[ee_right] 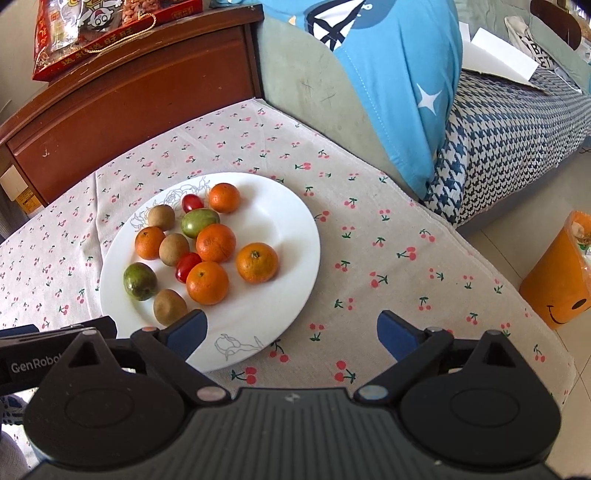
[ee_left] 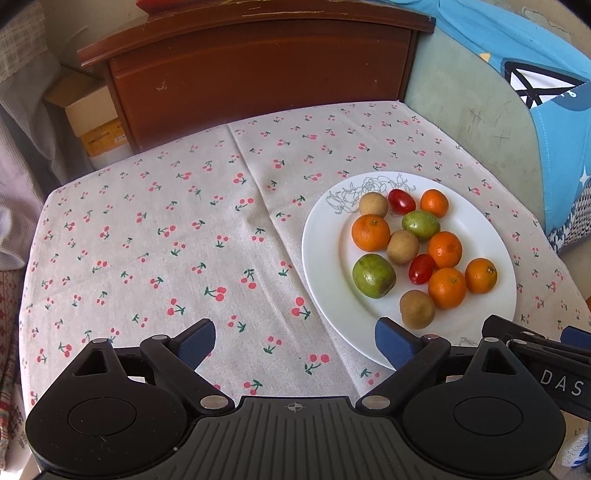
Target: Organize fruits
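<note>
A white plate (ee_left: pixel 321 251) (ee_right: pixel 288 236) sits on the cherry-print tablecloth (ee_left: pixel 166 229) (ee_right: pixel 388 251). On it lie several oranges (ee_left: pixel 370 232) (ee_right: pixel 256 262), three brown round fruits (ee_left: pixel 417 309) (ee_right: pixel 170 307), two green fruits (ee_left: pixel 373 275) (ee_right: pixel 140 281) and two red cherry tomatoes (ee_left: pixel 421 269) (ee_right: pixel 187 266). My left gripper (ee_left: pixel 295 341) is open and empty, above the cloth at the plate's near left edge. My right gripper (ee_right: pixel 291 334) is open and empty, over the plate's near right rim. The right gripper's side shows in the left wrist view (ee_left: pixel 535 347).
A brown wooden cabinet (ee_left: pixel 258 74) (ee_right: pixel 129 99) stands behind the table, with a red gift bag (ee_right: pixel 103 29) on top. A sofa with a blue cushion (ee_right: pixel 388 74) lies to the right. An orange bin (ee_right: pixel 561 273) stands on the floor. Cardboard boxes (ee_left: pixel 92 118) sit far left.
</note>
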Motion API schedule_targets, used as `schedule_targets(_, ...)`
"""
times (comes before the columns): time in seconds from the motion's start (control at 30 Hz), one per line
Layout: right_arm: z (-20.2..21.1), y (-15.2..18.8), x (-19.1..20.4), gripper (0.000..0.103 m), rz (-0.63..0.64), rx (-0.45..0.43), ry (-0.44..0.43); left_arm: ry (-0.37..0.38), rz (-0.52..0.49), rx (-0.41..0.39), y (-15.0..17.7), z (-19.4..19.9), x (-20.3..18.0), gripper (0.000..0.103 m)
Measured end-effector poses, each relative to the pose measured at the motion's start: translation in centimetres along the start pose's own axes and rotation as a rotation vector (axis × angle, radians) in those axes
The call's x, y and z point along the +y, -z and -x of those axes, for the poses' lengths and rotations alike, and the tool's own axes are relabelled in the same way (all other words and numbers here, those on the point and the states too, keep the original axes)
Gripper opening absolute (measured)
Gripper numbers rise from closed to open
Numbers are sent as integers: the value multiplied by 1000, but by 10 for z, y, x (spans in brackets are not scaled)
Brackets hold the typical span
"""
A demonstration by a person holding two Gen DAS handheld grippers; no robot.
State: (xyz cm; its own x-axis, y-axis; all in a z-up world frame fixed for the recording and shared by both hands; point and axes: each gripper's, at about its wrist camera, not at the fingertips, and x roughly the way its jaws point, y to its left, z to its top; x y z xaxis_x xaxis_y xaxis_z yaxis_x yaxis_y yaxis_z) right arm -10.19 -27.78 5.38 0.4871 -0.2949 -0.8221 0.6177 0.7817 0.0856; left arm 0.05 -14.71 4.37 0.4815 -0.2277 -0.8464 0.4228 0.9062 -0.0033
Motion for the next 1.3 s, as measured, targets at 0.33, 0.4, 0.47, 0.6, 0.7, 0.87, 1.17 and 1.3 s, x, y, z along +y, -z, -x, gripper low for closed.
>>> schedule_targets(0.33,0,1,1,98,13,0,4,-8,-10,13,1,-1,0,95)
schedule_targets(0.4,0,1,2,98,19,1,2,-9,-10,14,1,-1,1,95)
schedule_targets(0.47,0,1,4,98,23,0,1,-12,-10,17,1,-2,1,95)
schedule_targets(0.6,0,2,5,98,29,3,-2,-16,-10,25,2,-3,3,95)
schedule_targets(0.7,-1,2,5,98,29,6,-3,-24,-16,24,2,-3,2,95)
schedule_targets(0.87,0,2,4,98,29,5,-3,-37,-29,21,2,-3,1,95)
schedule_targets(1.17,0,2,5,98,43,-6,-2,-34,-26,24,2,-4,2,95)
schedule_targets(1.3,0,3,7,98,55,-15,6,-41,-29,19,3,-3,2,95)
